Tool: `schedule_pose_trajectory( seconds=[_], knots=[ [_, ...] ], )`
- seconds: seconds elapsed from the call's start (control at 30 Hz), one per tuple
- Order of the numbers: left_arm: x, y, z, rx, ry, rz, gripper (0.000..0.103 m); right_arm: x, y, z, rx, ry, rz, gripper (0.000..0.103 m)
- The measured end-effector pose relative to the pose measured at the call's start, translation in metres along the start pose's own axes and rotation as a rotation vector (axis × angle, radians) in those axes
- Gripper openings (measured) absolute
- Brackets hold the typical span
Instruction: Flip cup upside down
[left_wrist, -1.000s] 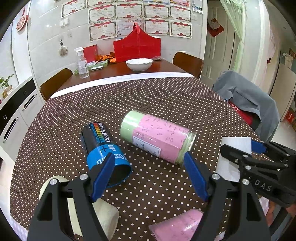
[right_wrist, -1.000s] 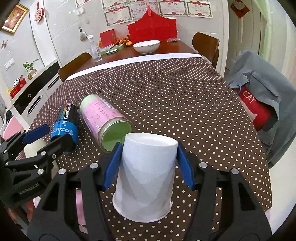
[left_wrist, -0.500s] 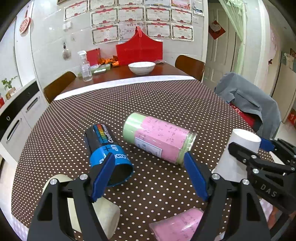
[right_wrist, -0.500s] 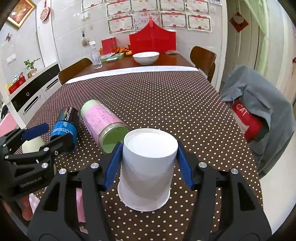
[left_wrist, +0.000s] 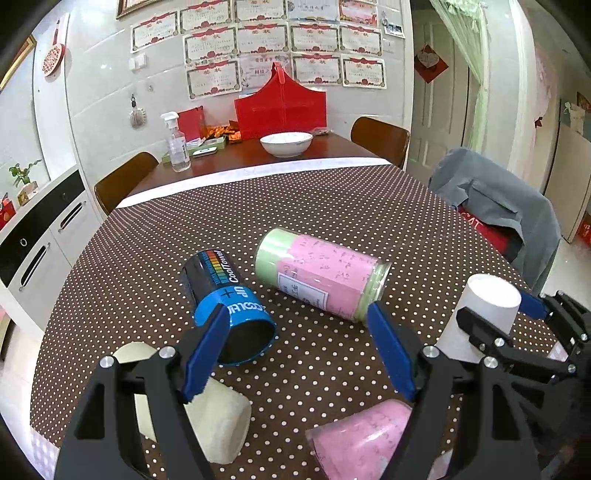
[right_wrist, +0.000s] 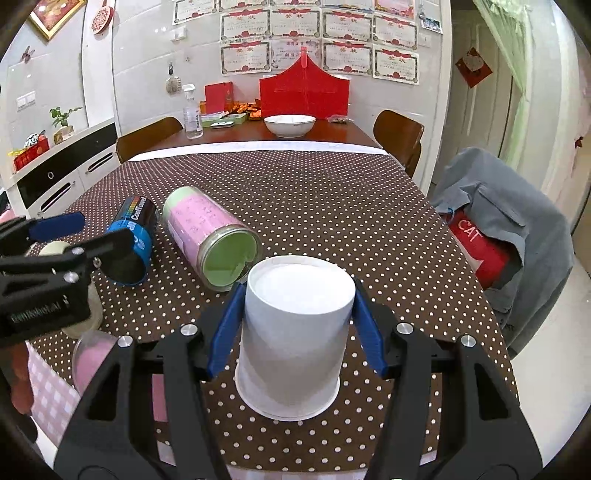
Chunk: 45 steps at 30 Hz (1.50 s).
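Already inverted, the white cup (right_wrist: 293, 332) stands rim-down near the table's (right_wrist: 332, 192) near right edge, right gripper (right_wrist: 295, 325) pads flanking its walls, likely steadying before release. Left gripper (left_wrist: 299, 358) hangs apart, empty.

A: The room is bright and evenly lit; daylight enters at the curtained door (left_wrist: 476, 74), right of the red holder (left_wrist: 282, 107).

B: Shadows under the white cup (right_wrist: 295, 332) are soft. Fisheye bends the walls and blackens the corners; near the holder everything is sharp.
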<state>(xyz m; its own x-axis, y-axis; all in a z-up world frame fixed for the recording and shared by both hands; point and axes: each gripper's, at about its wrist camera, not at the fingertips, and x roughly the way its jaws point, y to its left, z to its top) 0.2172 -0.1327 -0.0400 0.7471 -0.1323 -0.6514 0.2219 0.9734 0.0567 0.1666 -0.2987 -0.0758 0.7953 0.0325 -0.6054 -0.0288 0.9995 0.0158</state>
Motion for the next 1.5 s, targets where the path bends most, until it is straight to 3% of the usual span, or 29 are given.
schedule_pose_trajectory(
  seconds=[1.1,1.5],
  knots=[
    [-0.033,0.014,-0.032,-0.020,-0.046,0.005,0.076,-0.029,0.012,-0.027,0.037,-0.067,0.051,0.062],
    [-0.057,0.016,-0.040,-0.032,-0.116,0.005,0.076,-0.061,0.017,-0.026,0.051,-0.155,0.041,0.068]
  ],
)
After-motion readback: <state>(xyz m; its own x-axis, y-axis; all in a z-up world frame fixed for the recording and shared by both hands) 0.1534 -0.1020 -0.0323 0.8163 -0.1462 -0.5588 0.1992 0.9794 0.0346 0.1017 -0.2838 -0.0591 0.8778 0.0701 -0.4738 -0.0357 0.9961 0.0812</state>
